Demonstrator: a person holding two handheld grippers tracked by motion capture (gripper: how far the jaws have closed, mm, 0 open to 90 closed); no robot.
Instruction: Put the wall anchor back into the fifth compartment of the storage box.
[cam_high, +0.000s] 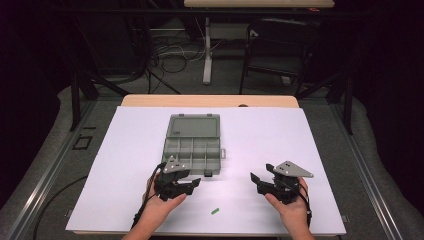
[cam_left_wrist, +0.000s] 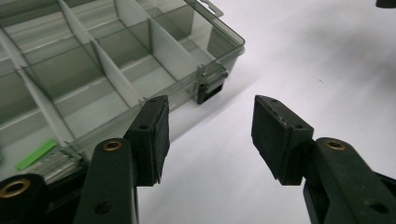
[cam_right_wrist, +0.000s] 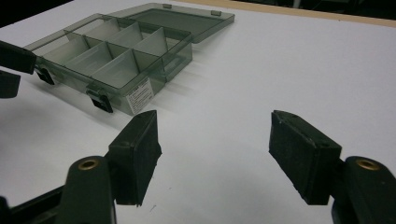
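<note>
1. A see-through grey box (cam_high: 192, 145) with little rooms inside lies open in the middle of the white table (cam_high: 325, 165). Its lid lies flat behind it.
2. The left gripper (cam_high: 196, 183) sits just beside the near edge of the box, close to a black latch (cam_left_wrist: 208, 91). Its jaws are spread wide and hold nothing.
3. The right gripper (cam_high: 254, 178) waits well apart from the box, on the right. Its jaws are spread wide too, with nothing between them.
4. A small green piece (cam_high: 215, 211) lies on the table near the person, between the two hands.
5. I think the job is to pick up the green piece and put it in a room of the box. To do it well, come down slowly, put one jaw on each side of the piece, then squeeze softly.
6. The left gripper view shows another green piece (cam_left_wrist: 36, 154) lying in a near room of the box. The high view is too far off to show it.
7. The right gripper view shows a white label (cam_right_wrist: 140, 95) on the side wall of the box.
</note>
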